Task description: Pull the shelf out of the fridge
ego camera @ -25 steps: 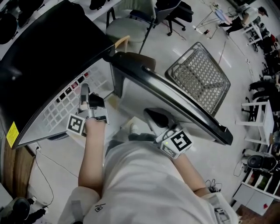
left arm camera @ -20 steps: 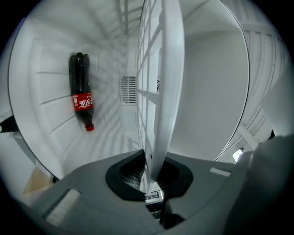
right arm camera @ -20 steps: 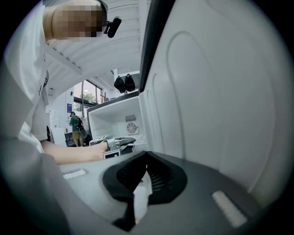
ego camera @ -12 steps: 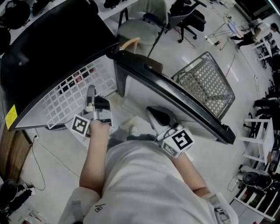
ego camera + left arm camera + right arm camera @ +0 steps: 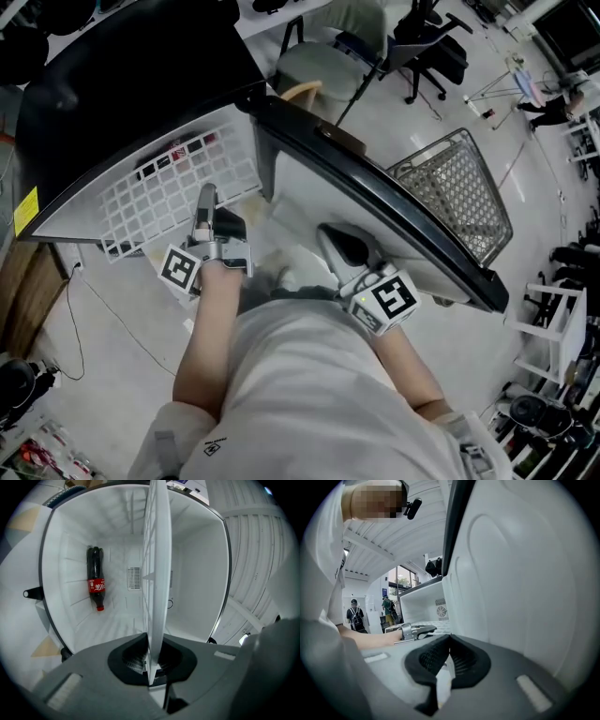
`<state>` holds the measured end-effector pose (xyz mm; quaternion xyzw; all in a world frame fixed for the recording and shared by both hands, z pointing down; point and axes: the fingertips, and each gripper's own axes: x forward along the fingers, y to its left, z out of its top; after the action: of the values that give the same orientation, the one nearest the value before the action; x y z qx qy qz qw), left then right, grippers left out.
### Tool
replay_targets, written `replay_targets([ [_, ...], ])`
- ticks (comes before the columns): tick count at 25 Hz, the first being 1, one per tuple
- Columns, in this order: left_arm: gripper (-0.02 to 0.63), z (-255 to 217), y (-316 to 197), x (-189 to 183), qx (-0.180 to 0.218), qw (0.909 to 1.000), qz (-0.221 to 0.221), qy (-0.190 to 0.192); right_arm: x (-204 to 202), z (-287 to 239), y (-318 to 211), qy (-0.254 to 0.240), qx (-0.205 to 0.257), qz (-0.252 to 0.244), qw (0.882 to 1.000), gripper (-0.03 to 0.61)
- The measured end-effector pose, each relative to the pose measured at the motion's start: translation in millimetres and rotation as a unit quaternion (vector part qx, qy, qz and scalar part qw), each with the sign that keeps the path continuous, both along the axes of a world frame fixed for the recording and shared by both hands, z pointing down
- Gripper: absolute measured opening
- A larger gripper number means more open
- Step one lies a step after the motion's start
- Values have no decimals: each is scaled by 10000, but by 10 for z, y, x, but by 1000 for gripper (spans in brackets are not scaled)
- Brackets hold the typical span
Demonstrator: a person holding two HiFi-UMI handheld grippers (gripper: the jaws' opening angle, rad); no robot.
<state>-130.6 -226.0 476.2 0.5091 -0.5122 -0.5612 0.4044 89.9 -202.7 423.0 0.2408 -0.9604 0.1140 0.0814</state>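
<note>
From above, in the head view, the white wire shelf sticks partly out of the black fridge, whose door stands open. The left gripper is at the front edge of the shelf, near its right corner, and its fingers reach over the grid. The right gripper is apart from the shelf, close to the inner side of the door.

Along the left gripper view, the shelf is seen edge-on, as a thin white plate that runs straight up through the picture. Its near edge sits between the two dark pads, and the jaws are clamped on it from both sides. Behind, a cola bottle shows inside the white fridge, to the left of the shelf.

Along the right gripper view, the jaws are closed together and I see nothing between them. The white lining of the door is just beside them on the right. The shelf is farther off, by the left gripper.
</note>
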Motion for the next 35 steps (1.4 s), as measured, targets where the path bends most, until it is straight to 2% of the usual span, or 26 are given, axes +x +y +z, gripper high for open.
replay_targets([
  [4,32,13,12,-6,-3,10000,-58,53,-9,20,-13,-35,-32,-117,9999,3],
  [11,35,-2,17,-17,-29,9999,17,-136,-2,17,-23,-85,-83,-84,9999,3],
  [15,35,9,39,-111,-40,10000,42,-72,7,30,-29,-90,-162,116,9998,3],
  [21,35,2,121,-471,-66,9998,-149,71,57,28,83,11,-246,470,9986,3],
  [35,32,14,193,-493,-204,9997,133,67,425,17,578,114,-269,1287,9913,3],
])
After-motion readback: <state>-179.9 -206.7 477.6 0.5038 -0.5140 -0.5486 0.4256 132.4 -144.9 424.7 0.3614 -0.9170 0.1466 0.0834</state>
